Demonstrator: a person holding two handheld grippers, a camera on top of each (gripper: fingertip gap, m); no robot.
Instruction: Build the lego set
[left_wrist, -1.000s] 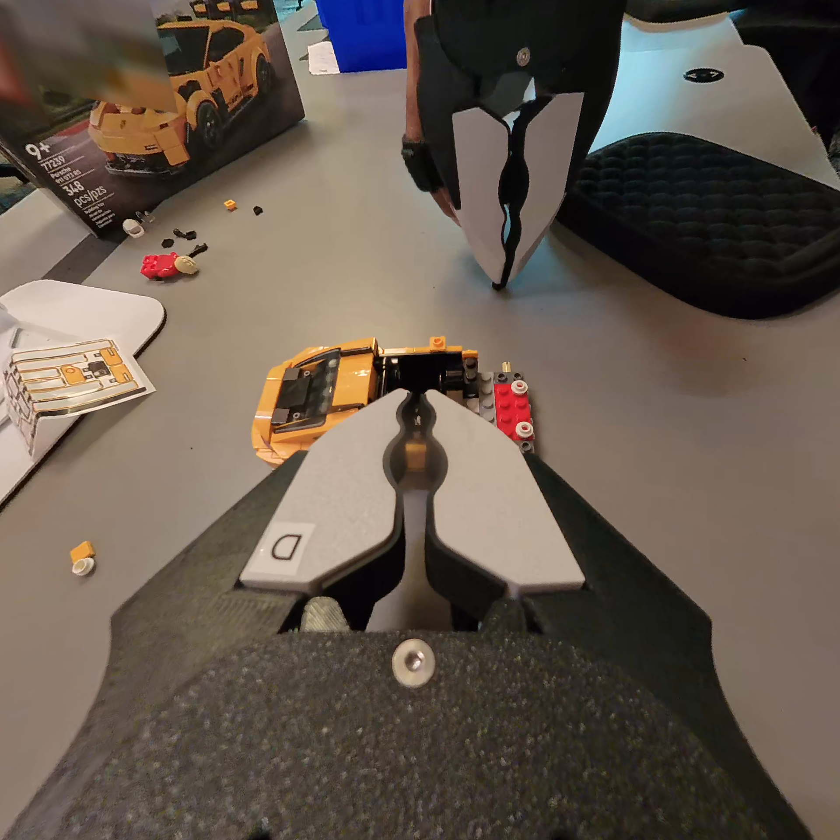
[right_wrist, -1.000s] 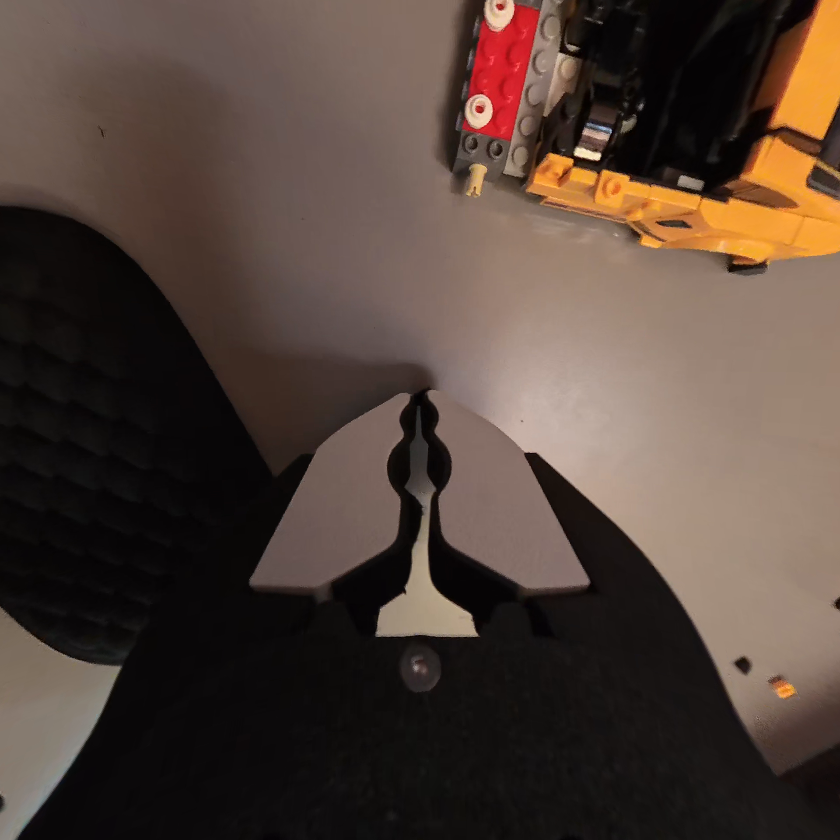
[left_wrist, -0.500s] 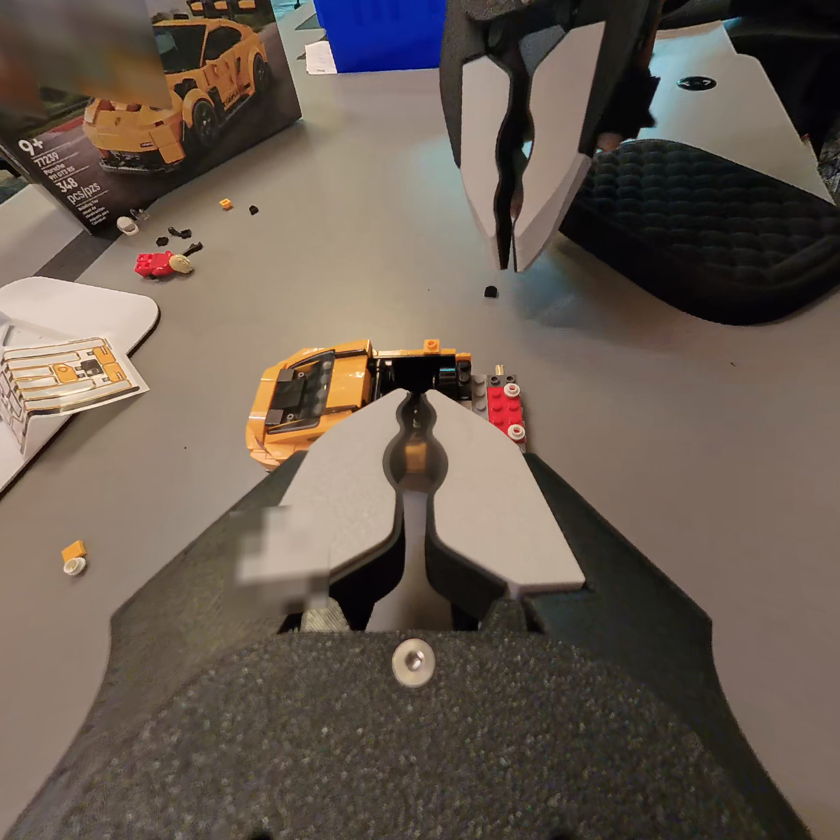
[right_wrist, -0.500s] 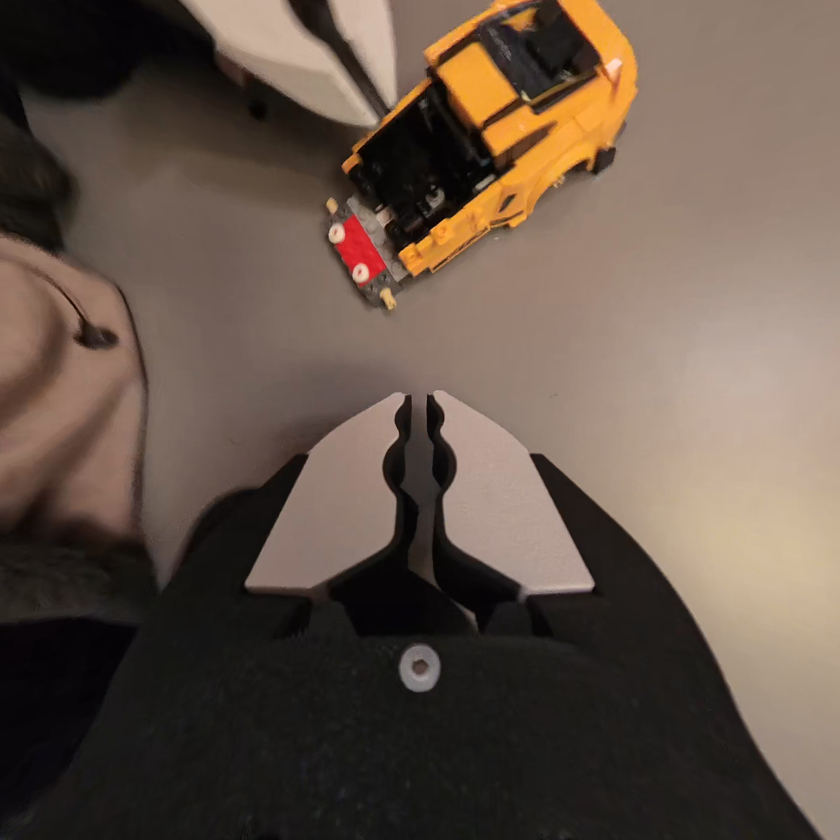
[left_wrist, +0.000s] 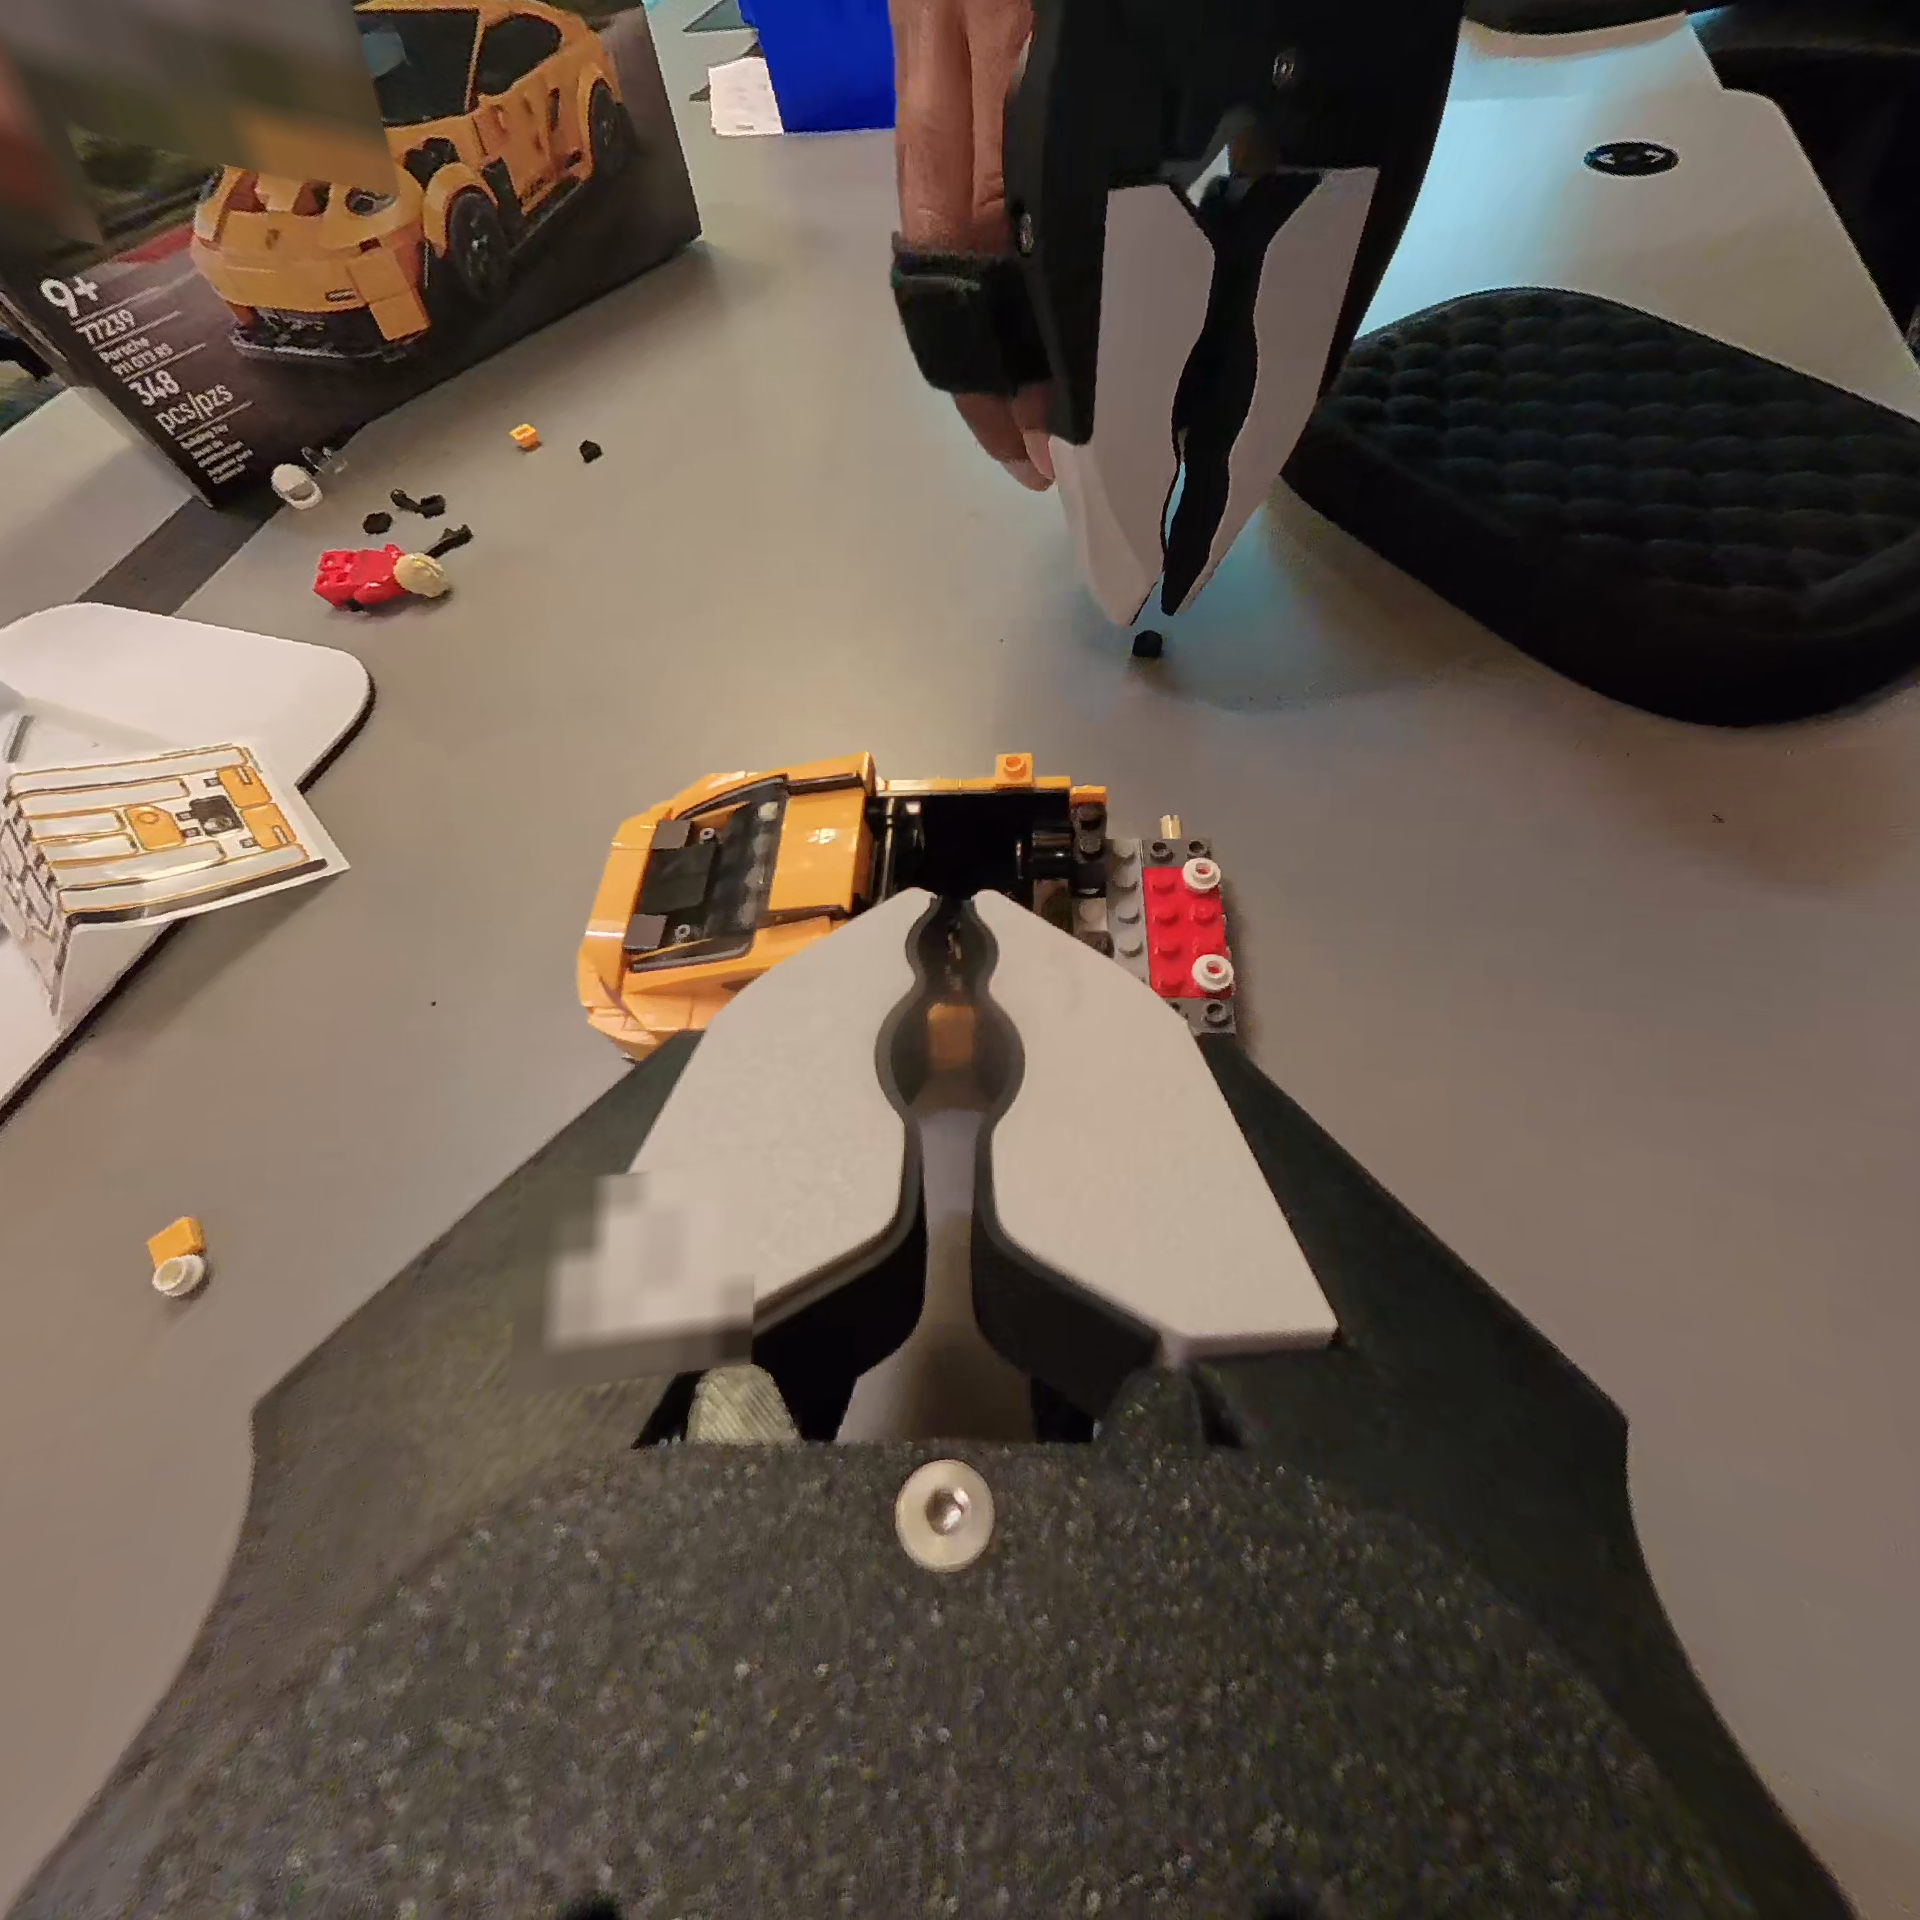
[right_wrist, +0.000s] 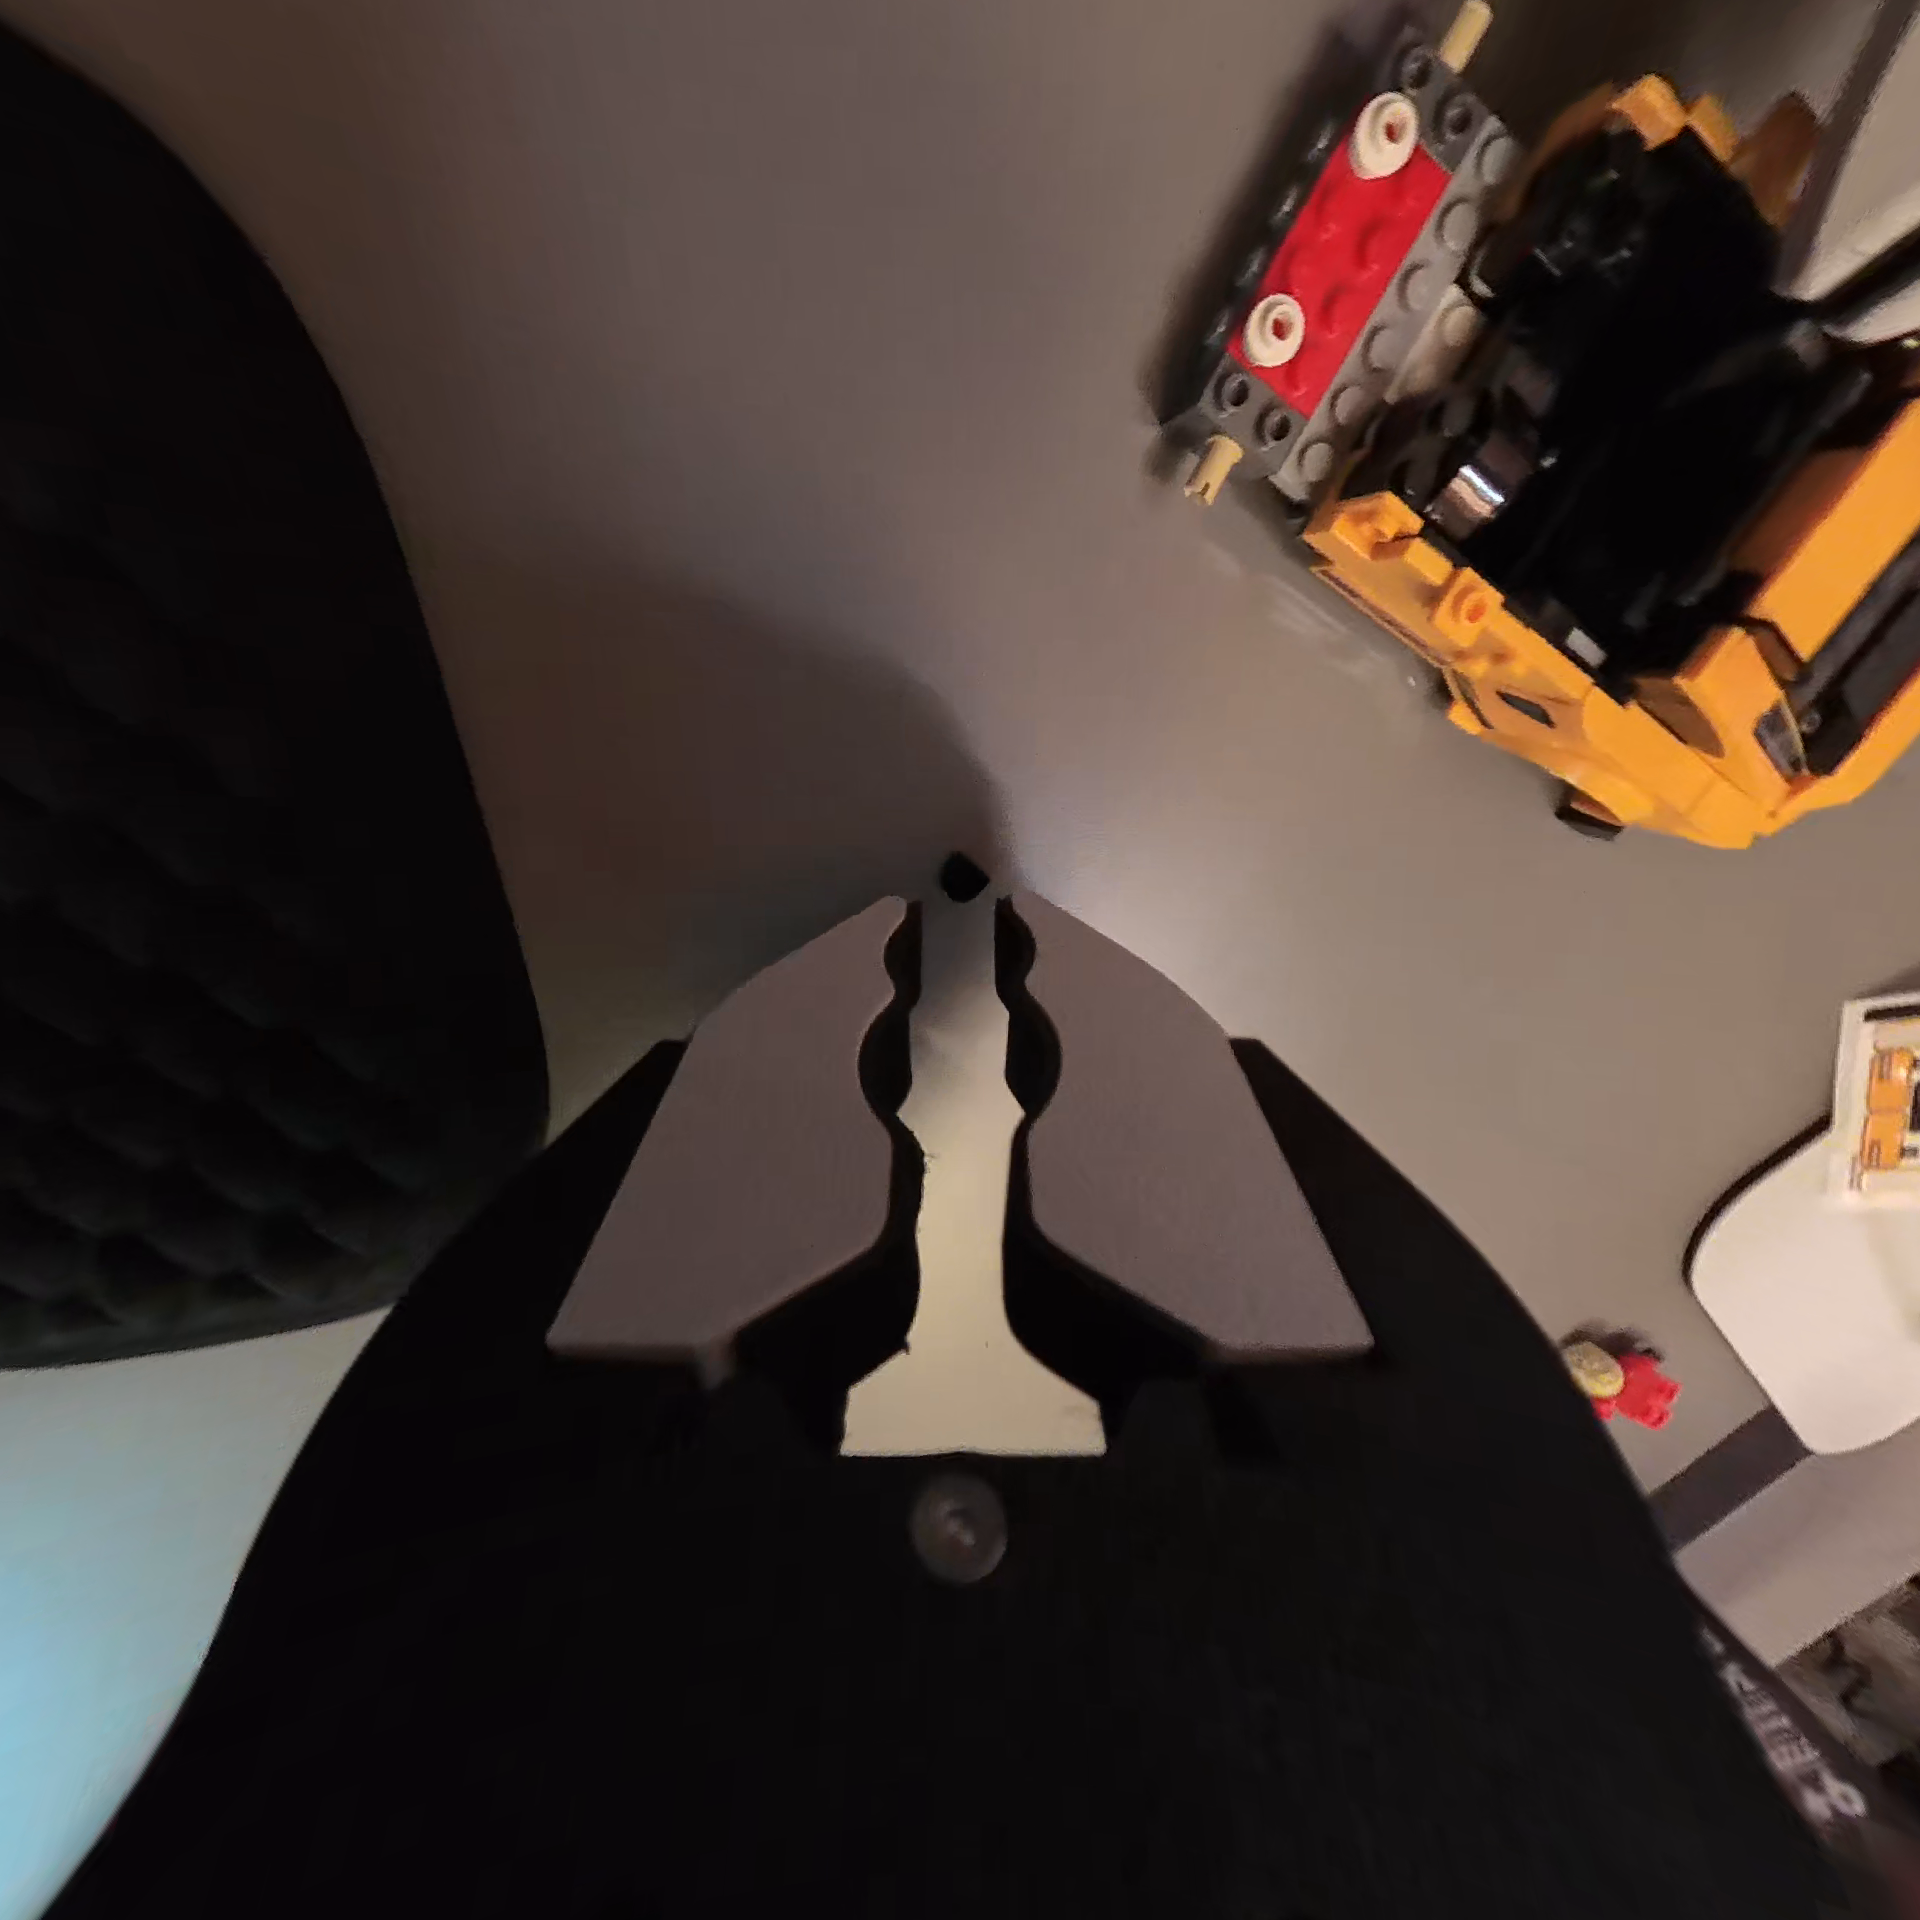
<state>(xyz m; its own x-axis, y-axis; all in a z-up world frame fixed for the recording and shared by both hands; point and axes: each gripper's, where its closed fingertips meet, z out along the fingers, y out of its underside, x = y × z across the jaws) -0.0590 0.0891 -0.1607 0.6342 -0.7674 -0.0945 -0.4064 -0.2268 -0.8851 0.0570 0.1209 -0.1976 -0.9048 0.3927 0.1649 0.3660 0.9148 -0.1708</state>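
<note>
Table (left_wrist: 1558, 1039): plain grey. Brick car (left_wrist: 727, 883): orange-yellow body, black cockpit, red plate on grey studs at its right end. Pad (left_wrist: 1610, 499), upper right: black, quilted honeycomb pattern. Tiny piece (right_wrist: 962, 876): black. Box (left_wrist: 343, 260), upper left: dark, orange car print.

Left wrist view bright and sharp; right wrist view dim, shadowed, blurred toward its wide-angle edges
</note>
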